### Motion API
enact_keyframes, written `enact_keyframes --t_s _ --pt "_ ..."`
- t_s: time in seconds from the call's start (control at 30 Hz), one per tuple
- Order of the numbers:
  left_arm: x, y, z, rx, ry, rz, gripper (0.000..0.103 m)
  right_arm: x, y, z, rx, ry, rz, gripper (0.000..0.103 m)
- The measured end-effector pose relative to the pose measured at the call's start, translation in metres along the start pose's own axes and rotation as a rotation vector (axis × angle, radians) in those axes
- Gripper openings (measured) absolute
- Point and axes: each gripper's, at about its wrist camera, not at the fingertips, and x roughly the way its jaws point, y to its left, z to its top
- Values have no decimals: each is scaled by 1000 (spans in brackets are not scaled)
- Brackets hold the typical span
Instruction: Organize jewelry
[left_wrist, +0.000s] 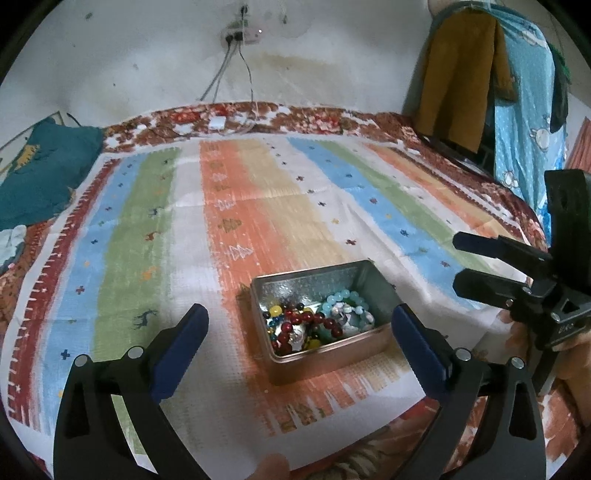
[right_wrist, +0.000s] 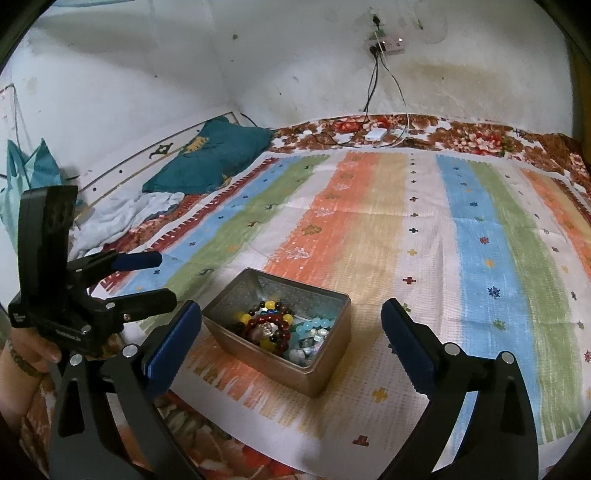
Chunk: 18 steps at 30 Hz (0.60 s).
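Note:
An open metal tin (left_wrist: 332, 354) stands on a striped cloth (left_wrist: 236, 206) near the bed's front edge. Inside it lies a heap of beaded bracelets (left_wrist: 314, 325): dark red, yellow and pale blue beads. My left gripper (left_wrist: 299, 317) is open, its blue pads spread wide either side of the tin, touching nothing. In the right wrist view the same tin (right_wrist: 273, 365) and bracelets (right_wrist: 280, 325) sit between the wide-open fingers of my right gripper (right_wrist: 291, 310), which holds nothing. Each gripper shows in the other's view: the right gripper (left_wrist: 458, 264) right of the tin, the left gripper (right_wrist: 166, 277) left of it.
A teal pillow (right_wrist: 214, 158) and crumpled pale fabric (right_wrist: 122, 218) lie at the bed's left. A white charger (right_wrist: 376, 133) with cables lies at the far edge under a wall power strip (right_wrist: 386, 46). Clothes (left_wrist: 461, 74) hang at the right. A hand (right_wrist: 33, 350) holds the left gripper.

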Motion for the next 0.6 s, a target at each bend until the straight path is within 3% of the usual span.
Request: enact_keyframes --t_s 0.6 --pt "3 -6 -3 14 14 36 97 2 2 -5 -18 26 -4 99"
